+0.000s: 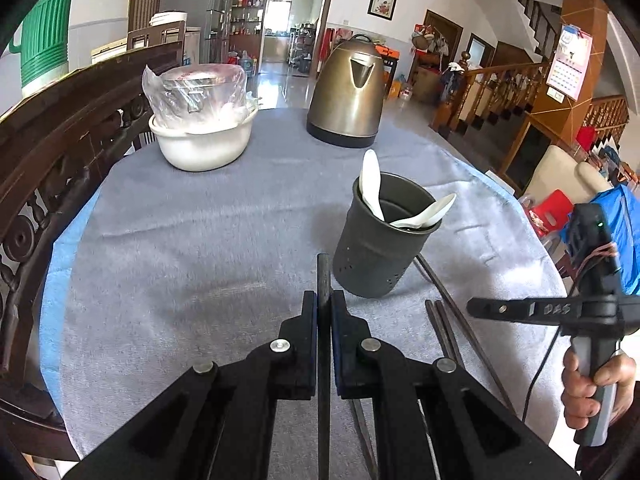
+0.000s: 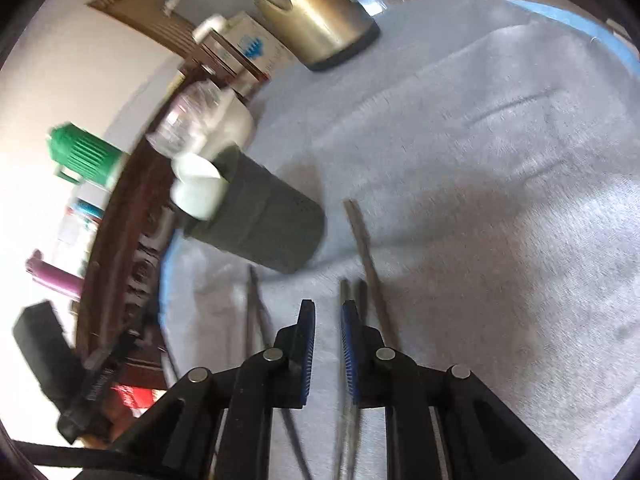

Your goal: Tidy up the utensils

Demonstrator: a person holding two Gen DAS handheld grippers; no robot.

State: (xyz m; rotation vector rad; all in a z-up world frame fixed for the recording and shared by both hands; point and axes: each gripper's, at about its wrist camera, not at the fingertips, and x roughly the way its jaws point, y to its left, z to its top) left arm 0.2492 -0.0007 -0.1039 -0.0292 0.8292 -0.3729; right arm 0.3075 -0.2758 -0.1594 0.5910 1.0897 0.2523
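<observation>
My left gripper (image 1: 324,300) is shut on a dark chopstick (image 1: 323,276) and holds it above the cloth, just left of a dark grey utensil cup (image 1: 378,256). Two white spoons (image 1: 424,212) stand in the cup. More dark chopsticks (image 1: 444,328) lie on the cloth right of the cup. In the blurred right wrist view my right gripper (image 2: 327,312) is open and empty over loose chopsticks (image 2: 366,248); the cup (image 2: 264,224) shows ahead to the left. The right gripper shows at the right edge of the left wrist view (image 1: 516,310).
A grey cloth (image 1: 200,248) covers the table. A white bowl (image 1: 200,144) with a bagged pot stands at the back left, a metal kettle (image 1: 348,92) at the back middle. A carved wooden chair back (image 1: 48,168) runs along the left.
</observation>
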